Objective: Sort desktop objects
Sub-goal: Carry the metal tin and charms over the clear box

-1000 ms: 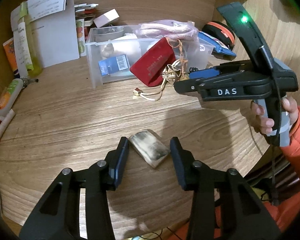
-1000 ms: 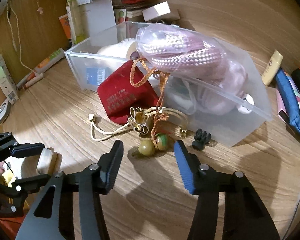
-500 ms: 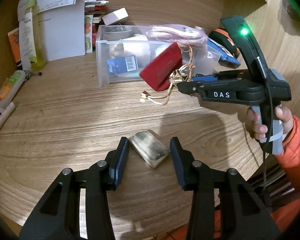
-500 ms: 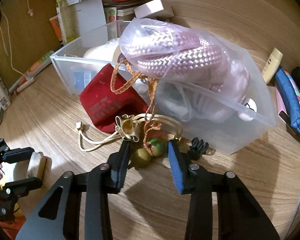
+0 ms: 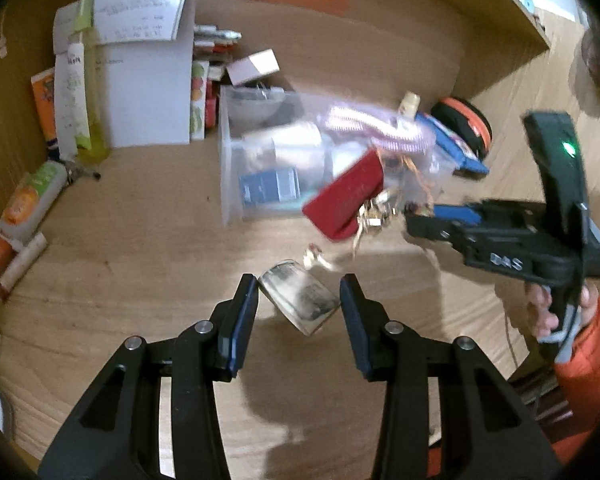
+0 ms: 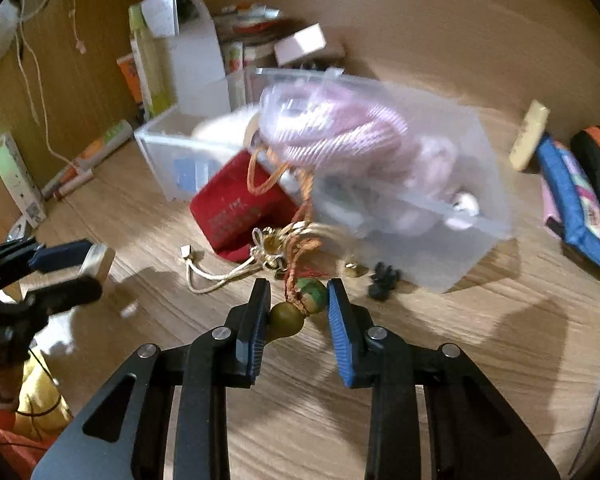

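A: Status, L tongs [image 5: 298, 300]?

B: Part open, closed on a small silvery rectangular tin [image 5: 298, 298]. The tin was gripped at opposite corners and sat skewed between the pads; its long axis ran diagonally, from upper left to lower right in the left wrist view. It was carried clear above the wooden surface [image 5: 140, 240], with its shadow below. In the right wrist view the same tin [image 6: 96, 262] showed edge-on at the tong tips, far left.

A: R tongs [image 6: 298, 306]?

B: Nearly closed, and clamped on two beads: an olive bead [image 6: 285, 320] against the left pad, and a green-and-orange bead [image 6: 313, 296] against the right pad. The bead pair lay roughly across the gap, tilted, with the green one farther from the camera. An orange braided cord [image 6: 300, 216] ran up from the beads to a red pouch [image 6: 236, 208].

A: Pouch position?

B: It leaned against the front of the clear plastic bin [image 6: 460, 216], with the flat face toward the R camera. A cream cord w/ gold fittings [image 6: 268, 248] trailed beside it; I couldn't tell if the pouch still touched the surface. Frames were blurred.

A: Bin contents?

B: A bag of pink rope [image 6: 340, 136] on top, and a blue carton [image 5: 268, 186] behind the front wall. A black clip [image 6: 384, 278] lay just beside the bin. A blue case [image 6: 576, 208] lay well to the right.

A: Operator?

B: A hand [image 5: 556, 304] in an orange sleeve [image 5: 588, 356] held the R grip.
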The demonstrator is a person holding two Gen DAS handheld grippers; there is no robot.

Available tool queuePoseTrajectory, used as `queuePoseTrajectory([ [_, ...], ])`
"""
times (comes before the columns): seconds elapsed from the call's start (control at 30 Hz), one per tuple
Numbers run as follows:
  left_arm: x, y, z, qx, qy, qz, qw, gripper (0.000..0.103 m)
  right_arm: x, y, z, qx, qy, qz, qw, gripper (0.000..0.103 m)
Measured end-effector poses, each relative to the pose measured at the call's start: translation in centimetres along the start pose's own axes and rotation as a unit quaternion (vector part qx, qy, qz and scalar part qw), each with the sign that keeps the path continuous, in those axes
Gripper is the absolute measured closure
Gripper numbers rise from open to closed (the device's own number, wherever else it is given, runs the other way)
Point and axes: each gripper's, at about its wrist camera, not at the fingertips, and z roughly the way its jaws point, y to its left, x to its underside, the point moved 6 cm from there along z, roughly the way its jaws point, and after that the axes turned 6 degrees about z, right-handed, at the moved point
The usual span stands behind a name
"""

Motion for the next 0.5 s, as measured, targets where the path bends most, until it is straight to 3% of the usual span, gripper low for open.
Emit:
queuePoseTrajectory([
  [0.27, -3.4, 1.0, -0.4, -0.006, -0.034, -0.009, 0.9994, 0.061, -1.8, -1.5, -4.2, 0.023, -0.059, 0.003, 0.998, 0.077],
  [0.5, -6.2, 0.9, 0.3, -0.012, -0.049, 0.002, 0.9987, 0.061, -3.3, -2.8, -4.4, 0.029, -0.071, 0.009, 0.997, 0.077],
])
